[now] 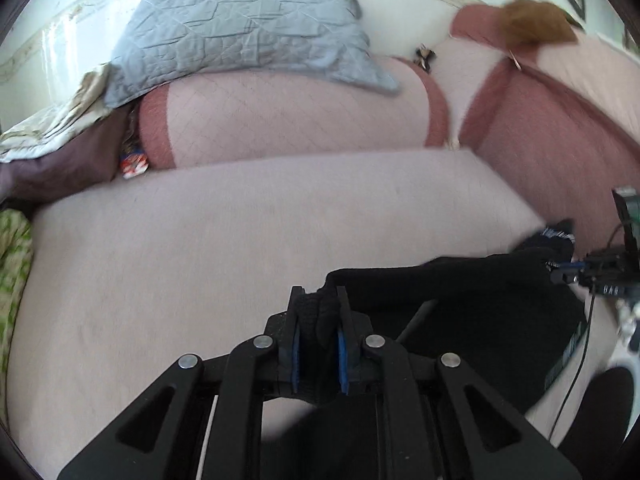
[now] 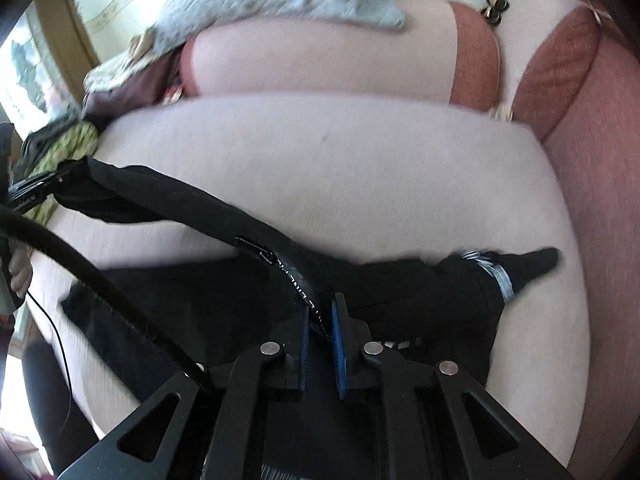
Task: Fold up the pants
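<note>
We clamp the black pants (image 1: pixel 460 292) in the left gripper (image 1: pixel 320 308) and the right gripper (image 2: pixel 322 316), above the sofa seat cushion (image 1: pixel 240 220).

Left wrist view: rides just behind the left tongs (image 1: pixel 320 300), low over the sofa seat cushion (image 1: pixel 200 248), facing the backrest
Right wrist view: rides just behind the right tongs (image 2: pixel 320 312), equally close, same facing
Shared: black pants (image 2: pixel 400 280), seat cushion, grey quilted pillow (image 1: pixel 240 28); each view catches the other tongs at its edge
</note>
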`<state>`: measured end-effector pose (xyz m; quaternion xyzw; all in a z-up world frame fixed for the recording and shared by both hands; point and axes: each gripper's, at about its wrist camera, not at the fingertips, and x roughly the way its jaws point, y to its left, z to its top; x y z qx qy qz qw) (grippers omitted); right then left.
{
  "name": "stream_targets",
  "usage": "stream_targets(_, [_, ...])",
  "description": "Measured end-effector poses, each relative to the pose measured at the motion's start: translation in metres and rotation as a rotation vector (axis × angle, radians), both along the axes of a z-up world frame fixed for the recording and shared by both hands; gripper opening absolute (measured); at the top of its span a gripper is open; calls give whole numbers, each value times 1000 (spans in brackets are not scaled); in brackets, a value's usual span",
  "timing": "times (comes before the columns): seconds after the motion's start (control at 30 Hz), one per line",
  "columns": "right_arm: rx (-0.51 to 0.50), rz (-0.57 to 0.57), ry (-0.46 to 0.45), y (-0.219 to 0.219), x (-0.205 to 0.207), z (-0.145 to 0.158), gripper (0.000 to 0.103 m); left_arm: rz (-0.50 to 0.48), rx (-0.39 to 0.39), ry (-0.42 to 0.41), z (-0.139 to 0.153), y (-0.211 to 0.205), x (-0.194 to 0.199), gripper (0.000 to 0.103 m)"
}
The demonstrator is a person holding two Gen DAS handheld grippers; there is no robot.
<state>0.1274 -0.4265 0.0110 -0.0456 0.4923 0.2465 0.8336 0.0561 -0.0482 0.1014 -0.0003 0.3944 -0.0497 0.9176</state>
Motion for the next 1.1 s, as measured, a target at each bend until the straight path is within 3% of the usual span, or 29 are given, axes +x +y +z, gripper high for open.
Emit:
stream_targets(0.13, [-61, 24, 78, 1, -57, -38, 9, -2, 80, 88, -40, -7, -63, 28])
stream_targets(0.23, [-88, 13, 88, -1, -84, -59, 11, 13, 82, 156, -62, -3, -101, 29])
stream_targets(0.37, [-28, -38, 80, -17, -105, -50, 19, 93, 36, 137, -55, 22, -138, 32])
stream_targets(0.43, [-16, -62, 65, -28, -113, -43, 29, 147, 4, 119, -47, 39, -149, 36])
stream_targets(0.53, [-17, -99, 44, -44, -123, -33, 31, 225, -65, 92, -36, 61, -158, 44])
stream_targets(0.7, [73, -83, 40, -31, -122, -14, 31, 307, -191, 102, -38, 78, -134, 45])
stream_targets(0.93, [110, 74, 39, 56, -119, -10, 31, 269, -328, 220, -76, 61, -62, 44])
stream_targets(0.97, [112, 97, 32, 66, -120, -11, 31, 249, -345, 258, -84, 58, -52, 37])
stream_targets(1.0, [116, 120, 27, 79, -123, -12, 31, 240, -370, 283, -89, 59, -45, 15])
stream_targets(1.03, [130, 140, 27, 92, -123, -15, 31, 239, -401, 298, -91, 62, -40, 15])
stream_targets(1.1, [168, 171, 39, 116, -124, -22, 31, 256, -459, 251, -79, 75, -37, 13])
